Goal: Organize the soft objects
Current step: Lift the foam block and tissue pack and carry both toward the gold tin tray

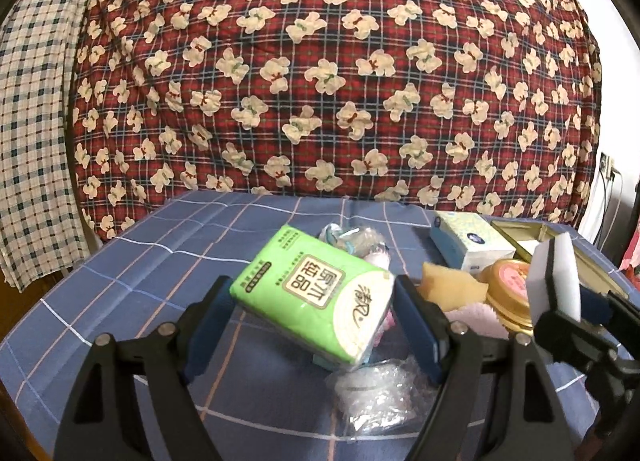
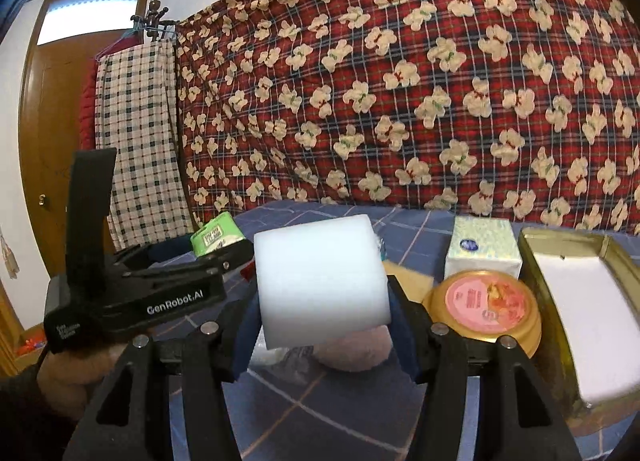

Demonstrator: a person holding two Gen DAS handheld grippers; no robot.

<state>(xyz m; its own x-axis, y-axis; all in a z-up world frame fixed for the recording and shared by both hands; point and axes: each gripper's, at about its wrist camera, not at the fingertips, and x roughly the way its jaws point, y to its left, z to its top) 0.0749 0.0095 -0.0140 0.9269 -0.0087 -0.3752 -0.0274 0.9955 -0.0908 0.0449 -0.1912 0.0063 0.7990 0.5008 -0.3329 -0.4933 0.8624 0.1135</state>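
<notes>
My left gripper (image 1: pixel 312 325) is shut on a green tissue pack (image 1: pixel 316 293) and holds it above the blue checked cloth (image 1: pixel 160 261). My right gripper (image 2: pixel 320 325) is shut on a white foam sponge block (image 2: pixel 320 281), held above the table; the block also shows at the right of the left wrist view (image 1: pixel 556 277). The green pack (image 2: pixel 218 237) and left gripper (image 2: pixel 236 257) show at the left of the right wrist view. A yellow sponge (image 1: pixel 448 281) and a pink fluffy item (image 2: pixel 352 349) lie on the cloth beneath.
A gold tin box (image 2: pixel 536 261) holding a white pad stands at the right. A round gold tin with a pink lid (image 2: pixel 484 301) and a boxed tissue pack (image 2: pixel 480 249) sit beside it. Clear plastic bags (image 1: pixel 372 385) lie on the cloth. A red bear-print quilt (image 1: pixel 320 81) hangs behind.
</notes>
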